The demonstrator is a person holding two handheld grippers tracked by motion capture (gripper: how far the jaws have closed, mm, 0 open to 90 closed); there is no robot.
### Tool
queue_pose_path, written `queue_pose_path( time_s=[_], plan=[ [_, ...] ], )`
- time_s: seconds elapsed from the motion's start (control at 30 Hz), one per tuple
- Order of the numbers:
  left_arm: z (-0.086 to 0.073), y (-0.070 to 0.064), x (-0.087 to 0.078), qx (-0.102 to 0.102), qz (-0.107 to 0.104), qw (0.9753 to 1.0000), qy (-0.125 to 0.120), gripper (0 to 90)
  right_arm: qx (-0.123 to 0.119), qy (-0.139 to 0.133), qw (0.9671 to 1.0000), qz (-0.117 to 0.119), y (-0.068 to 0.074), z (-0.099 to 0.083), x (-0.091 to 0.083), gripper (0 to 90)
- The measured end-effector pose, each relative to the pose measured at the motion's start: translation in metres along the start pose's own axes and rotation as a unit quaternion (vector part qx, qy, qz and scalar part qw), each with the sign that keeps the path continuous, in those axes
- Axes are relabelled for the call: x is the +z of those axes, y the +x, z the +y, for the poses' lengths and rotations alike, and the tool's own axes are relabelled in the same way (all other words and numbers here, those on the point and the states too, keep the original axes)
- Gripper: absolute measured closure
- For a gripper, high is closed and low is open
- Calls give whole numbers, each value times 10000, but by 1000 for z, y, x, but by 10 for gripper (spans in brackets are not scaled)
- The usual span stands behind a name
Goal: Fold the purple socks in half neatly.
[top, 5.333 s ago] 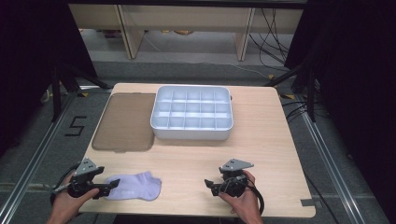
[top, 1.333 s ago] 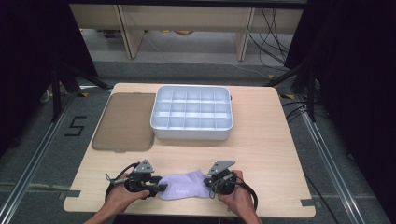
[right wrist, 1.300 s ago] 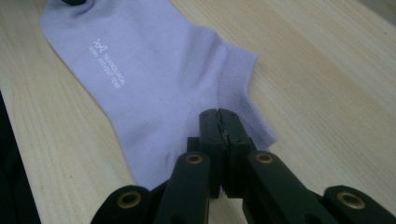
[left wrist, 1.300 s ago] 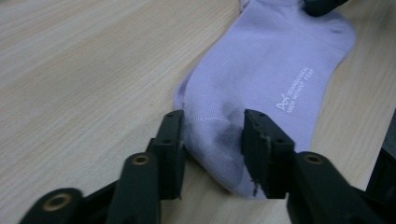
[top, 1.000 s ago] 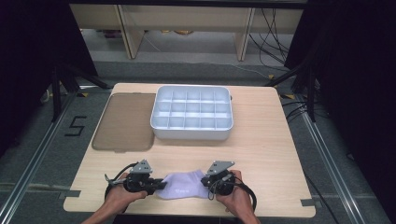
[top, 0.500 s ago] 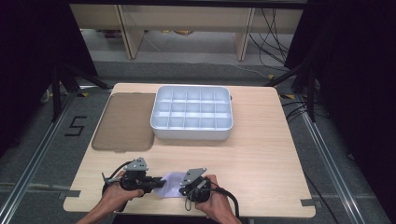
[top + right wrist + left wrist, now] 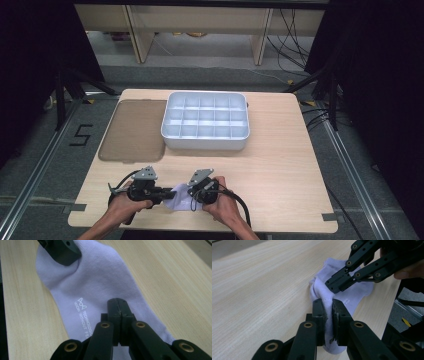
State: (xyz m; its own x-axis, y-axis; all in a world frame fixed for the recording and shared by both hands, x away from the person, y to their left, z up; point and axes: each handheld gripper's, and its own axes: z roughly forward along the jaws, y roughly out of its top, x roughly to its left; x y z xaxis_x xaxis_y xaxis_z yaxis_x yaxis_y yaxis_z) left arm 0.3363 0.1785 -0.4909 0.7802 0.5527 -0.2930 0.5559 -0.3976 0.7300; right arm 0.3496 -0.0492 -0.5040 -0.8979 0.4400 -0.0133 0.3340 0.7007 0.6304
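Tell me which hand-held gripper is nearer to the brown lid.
Left. The left hand-held gripper sits just below the brown lid; the right hand-held gripper is farther right, across the sock.

In the high view, even light falls from above on the table, whose pale wood reads bright, while the surroundings at both sides sink into near black. The white tray near the table's far edge is close to overexposed, its dividers faint. Shadows are soft and short. The picture is slightly soft and grainy, with little bending at the edges. In the left gripper view the near jaws are blurred and dark, and the sock is sharper. In the right gripper view the sock takes a lilac cast, its print crisp, and the far table edge blurs.
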Motion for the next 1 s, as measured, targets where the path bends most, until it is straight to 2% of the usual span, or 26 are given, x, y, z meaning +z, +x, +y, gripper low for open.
queue_pose_path(
  time_s=[0.03, 0.1, 0.17, 0.23, 0.3, 0.33, 0.43, 0.47, 0.5, 0.53, 0.57, 0.6, 0.63, 0.67, 0.77, 0.87, 0.9, 0.93, 0.97, 1.0],
  plan=[
    [0, 0, 0, -12, 10, 10000, -27, 814, -26, 36, 10000, 2, 0, 1, -1, 900],
    [1, 0, -1, -46, 17, 10000, -55, 813, 109, -82, 9999, 14, 0, 3, -3, 900],
    [2, 1, -1, -21, 36, 10000, 5, 811, 38, -224, 9996, -143, -6, 8, -5, 900],
    [3, 0, 0, -84, 58, 9999, -48, 809, 62, -146, 9997, -208, -11, 11, -2, 900],
    [4, 2, -1, -40, 66, 10000, -12, 807, 27, 19, 9998, -208, -12, 9, 7, 900],
    [5, 2, -1, -76, 67, 9999, -60, 806, 103, -50, 9997, -202, -12, 8, 9, 900],
    [6, 5, 0, -181, 105, 9997, -151, 795, 71, -5, 9998, -188, -13, 10, 7, 900],
    [7, 6, -1, -147, 204, 9996, -100, 796, 111, -45, 9998, -180, -13, 10, 5, 900],
    [7, 7, -1, -166, 147, 9997, -114, 797, 217, -169, 9995, -150, -14, 10, 1, 900],
    [7, 7, -1, -177, 135, 9997, -110, 799, 310, -158, 9993, -163, -13, 10, -2, 900],
    [7, 8, -2, -150, 154, 9997, -103, 800, 180, -254, 9994, -169, -14, 11, -5, 900],
    [8, 8, -3, -146, 125, 9997, -132, 800, 170, -263, 9994, -140, -13, 11, -9, 900],
    [8, 8, -3, -187, 154, 9996, -165, 799, 116, -285, 9994, -160, -12, 9, -12, 900],
    [8, 8, -4, -140, 196, 9995, -190, 799, 101, -268, 9995, -145, -11, 7, -16, 900],
    [9, 8, -4, -203, 143, 9996, -162, 799, 112, -187, 9996, -181, -11, -4, -28, 900],
    [10, 9, -4, -280, 111, 9994, -139, 796, 265, -110, 9991, -326, -14, -19, -41, 900],
    [10, 11, -2, -220, 74, 9997, -116, 790, 277, -27, 9989, -369, -17, -24, -45, 900],
    [11, 11, -1, -282, 78, 9995, -108, 784, 380, 18, 9986, -363, -20, -29, -46, 900],
    [13, 11, 1, -282, 72, 9995, -150, 783, 441, 7, 9980, -452, -21, -33, -45, 900],
    [15, 10, 2, -280, 45, 9995, -99, 783, 433, 62, 9978, -489, -24, -36, -44, 900]
  ],
)
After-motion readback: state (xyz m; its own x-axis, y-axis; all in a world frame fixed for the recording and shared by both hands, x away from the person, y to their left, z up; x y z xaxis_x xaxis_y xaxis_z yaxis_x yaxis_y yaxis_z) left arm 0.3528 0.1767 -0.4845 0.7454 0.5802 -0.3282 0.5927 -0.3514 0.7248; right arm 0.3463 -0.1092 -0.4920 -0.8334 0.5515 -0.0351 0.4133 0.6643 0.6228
